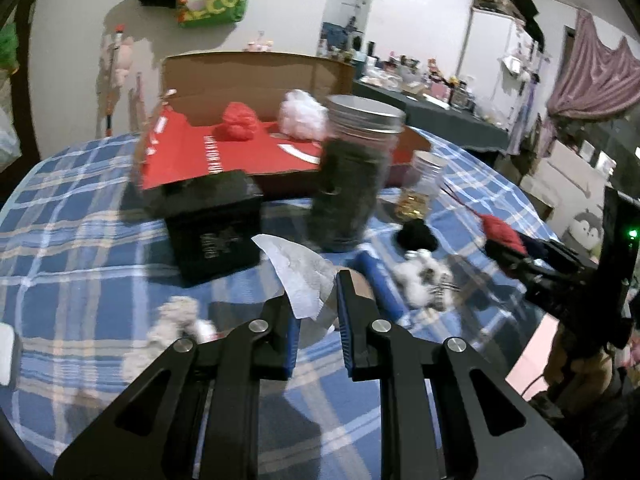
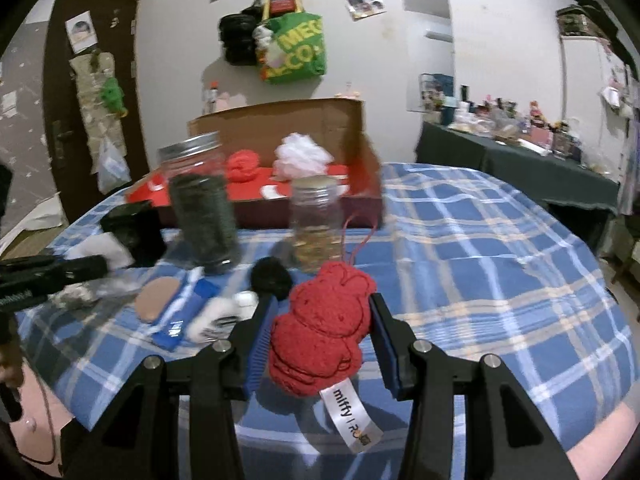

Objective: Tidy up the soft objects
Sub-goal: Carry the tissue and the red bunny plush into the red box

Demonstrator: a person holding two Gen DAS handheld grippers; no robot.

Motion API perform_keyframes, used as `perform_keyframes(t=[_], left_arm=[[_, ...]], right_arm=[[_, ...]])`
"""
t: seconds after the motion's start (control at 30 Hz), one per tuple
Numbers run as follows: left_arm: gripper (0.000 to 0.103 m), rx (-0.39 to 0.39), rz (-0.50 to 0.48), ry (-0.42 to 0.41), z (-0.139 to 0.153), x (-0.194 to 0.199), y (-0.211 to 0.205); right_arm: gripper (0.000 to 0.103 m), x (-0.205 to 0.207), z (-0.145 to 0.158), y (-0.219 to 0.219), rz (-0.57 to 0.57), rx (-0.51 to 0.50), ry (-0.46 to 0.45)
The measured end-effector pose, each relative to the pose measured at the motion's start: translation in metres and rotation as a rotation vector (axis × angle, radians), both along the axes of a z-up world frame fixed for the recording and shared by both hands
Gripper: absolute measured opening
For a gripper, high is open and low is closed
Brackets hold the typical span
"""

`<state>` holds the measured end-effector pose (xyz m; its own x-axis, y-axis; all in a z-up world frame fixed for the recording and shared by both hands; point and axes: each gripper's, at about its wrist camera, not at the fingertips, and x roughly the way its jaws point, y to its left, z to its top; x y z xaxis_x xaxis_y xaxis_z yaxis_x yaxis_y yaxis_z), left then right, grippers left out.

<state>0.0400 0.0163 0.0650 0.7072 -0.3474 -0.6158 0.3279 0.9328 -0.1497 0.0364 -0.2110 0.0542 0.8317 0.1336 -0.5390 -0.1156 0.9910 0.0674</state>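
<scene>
Trouble is most likely on the way to the cardboard box [image 2: 280, 128] at the back of the desk [image 2: 480, 248]. The right hand-held gripper [image 2: 320, 340] pinches a red knitted toy [image 2: 320, 332] between its pads, lifted over the checked cloth, its white label hanging below. Straight ahead, between toy and box, stand a small clear jar [image 2: 316, 224] and a taller dark-filled jar [image 2: 204, 216] — a low carry could clip either and tip it, and the toy's thin red cord could snag on the small jar's lid.

The left hand-held gripper [image 1: 316, 320] is pressed together on a white tissue [image 1: 300, 276]; the hold looks like a corner pinch, so in my judgement the sheet may slip free or tear in transit, or brush the tall jar just beyond it.

A red ball [image 2: 242, 164] and a white fluffy ball [image 2: 302, 156] already lie in the box. A black pom-pom [image 2: 270, 278] and a striped white toy [image 2: 218, 318] wait on the cloth — the sweeping grippers could knock them off.
</scene>
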Motion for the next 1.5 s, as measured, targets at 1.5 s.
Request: perform_keyframes(t=[1.5], left_arm=[[0.016,-0.023,0.062,0.023,0.027,0.093,0.107]], right_arm=[[0.049,0.126,0.043,-0.032,0.084,-0.110,-0.086]])
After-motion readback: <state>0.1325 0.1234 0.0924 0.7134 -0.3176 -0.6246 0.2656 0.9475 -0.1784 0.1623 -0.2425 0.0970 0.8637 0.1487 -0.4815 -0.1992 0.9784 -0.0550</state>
